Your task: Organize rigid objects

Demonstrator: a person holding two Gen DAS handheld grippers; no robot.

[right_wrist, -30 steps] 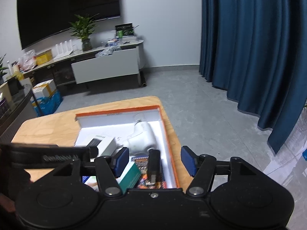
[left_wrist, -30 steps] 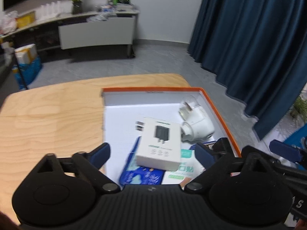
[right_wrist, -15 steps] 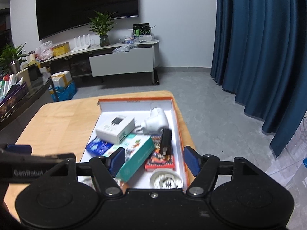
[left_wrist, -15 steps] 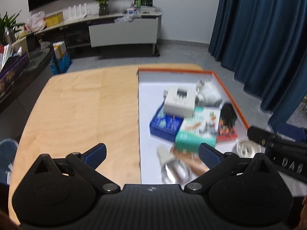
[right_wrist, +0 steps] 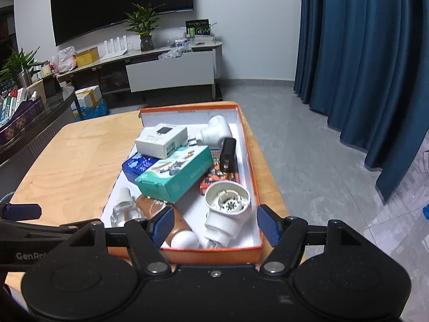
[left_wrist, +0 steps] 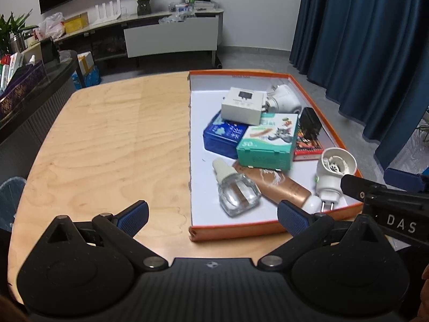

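The rigid objects all lie heaped in the orange-rimmed tray [left_wrist: 316,88] at the right side of the wooden counter [left_wrist: 112,139], which suggests the tray is the collecting place: the white charger box [left_wrist: 242,105] rests on top of the blue tin [left_wrist: 224,136] and the teal box [left_wrist: 268,145], a black adapter [left_wrist: 309,123] lies on the red booklet [left_wrist: 308,149], and the clear glass bottle [left_wrist: 236,189], the copper tube [left_wrist: 278,185] and the white plug-in device [left_wrist: 332,174] sit near the front wall. The left hand-held gripper [left_wrist: 213,214] hangs over the tray's near left corner, released, with nothing between its pads. The right hand-held gripper [right_wrist: 213,224] is spread wide over the tray's near end and grasps nothing, the plug-in device merely showing beyond its pads; both seem backed off to leave the pile undisturbed
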